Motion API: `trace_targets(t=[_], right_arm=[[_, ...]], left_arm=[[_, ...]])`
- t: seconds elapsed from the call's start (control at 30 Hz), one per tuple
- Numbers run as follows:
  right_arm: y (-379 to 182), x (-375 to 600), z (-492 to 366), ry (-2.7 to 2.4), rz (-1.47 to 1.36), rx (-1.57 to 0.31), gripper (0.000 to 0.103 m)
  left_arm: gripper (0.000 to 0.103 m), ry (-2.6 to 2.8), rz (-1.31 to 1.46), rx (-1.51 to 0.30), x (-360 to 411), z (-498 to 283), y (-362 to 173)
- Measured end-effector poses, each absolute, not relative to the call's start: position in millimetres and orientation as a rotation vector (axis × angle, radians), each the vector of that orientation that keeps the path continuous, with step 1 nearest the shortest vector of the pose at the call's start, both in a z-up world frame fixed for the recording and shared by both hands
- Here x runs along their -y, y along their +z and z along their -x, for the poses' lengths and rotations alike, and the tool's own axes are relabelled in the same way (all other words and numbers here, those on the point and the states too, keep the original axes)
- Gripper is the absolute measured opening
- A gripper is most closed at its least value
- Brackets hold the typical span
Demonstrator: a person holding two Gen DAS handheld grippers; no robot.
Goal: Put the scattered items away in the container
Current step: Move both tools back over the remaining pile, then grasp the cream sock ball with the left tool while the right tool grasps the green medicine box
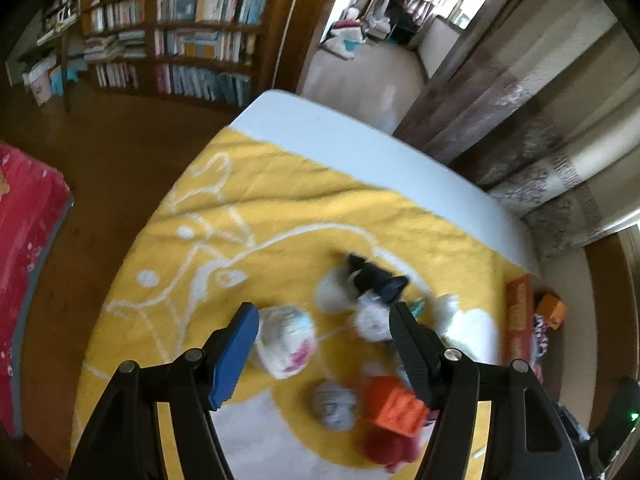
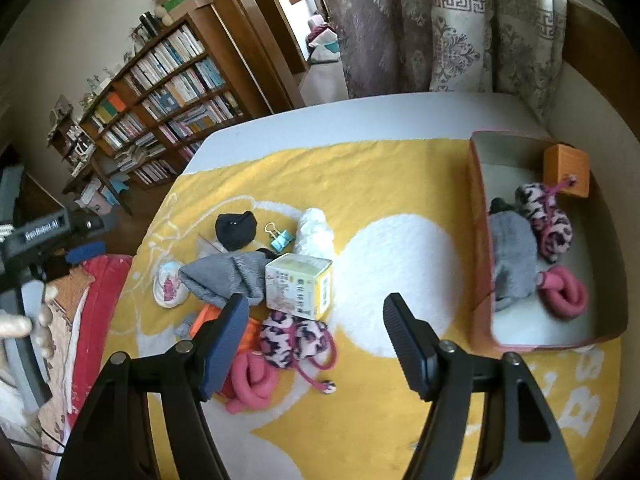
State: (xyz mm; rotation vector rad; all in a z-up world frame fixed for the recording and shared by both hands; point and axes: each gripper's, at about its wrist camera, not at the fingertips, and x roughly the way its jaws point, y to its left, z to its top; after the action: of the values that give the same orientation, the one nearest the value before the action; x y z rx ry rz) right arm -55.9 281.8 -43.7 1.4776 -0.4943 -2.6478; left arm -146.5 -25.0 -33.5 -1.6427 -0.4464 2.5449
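Left gripper [image 1: 324,354]: jaws apart, empty, above scattered items on yellow blanket [image 2: 360,176]. Right gripper [image 2: 312,340]: jaws apart, empty. Container [image 2: 480,240]: at blanket's right edge, holding grey sock [image 2: 512,260], pink roll [image 2: 564,292], orange box [image 2: 566,170]. Yellow carton [image 2: 300,286]: among loose items.

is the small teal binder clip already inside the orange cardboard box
No, the small teal binder clip lies on the yellow blanket among the scattered items, well apart from the orange cardboard box.
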Motion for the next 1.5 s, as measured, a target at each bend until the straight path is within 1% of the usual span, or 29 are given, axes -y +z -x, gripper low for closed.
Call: trace_targets(t=[0.27, 0.47, 1.03, 1.5], right_arm=[[-52.7, -264.7, 60.6, -2.666, -1.544, 0.506, 0.074], [-57.7, -261.6, 61.6, -2.690, -1.585, 0.537, 0.074], [-63.0, -253.3, 67.0, -2.715, -1.623, 0.551, 0.074], [-68.5, -251.1, 69.4, -2.712, -1.646, 0.548, 0.074]], left_arm=[[0.069, 2.433, 1.763, 0.400, 32.3, 150.3, -85.7], [0.069, 2.370, 1.793, 0.362, 28.8, 154.9, -106.0], [0.069, 2.308, 1.821, 0.328, 25.2, 161.6, -125.6], [0.070, 2.322, 1.834, 0.263, 22.1, 167.2, -140.6]])
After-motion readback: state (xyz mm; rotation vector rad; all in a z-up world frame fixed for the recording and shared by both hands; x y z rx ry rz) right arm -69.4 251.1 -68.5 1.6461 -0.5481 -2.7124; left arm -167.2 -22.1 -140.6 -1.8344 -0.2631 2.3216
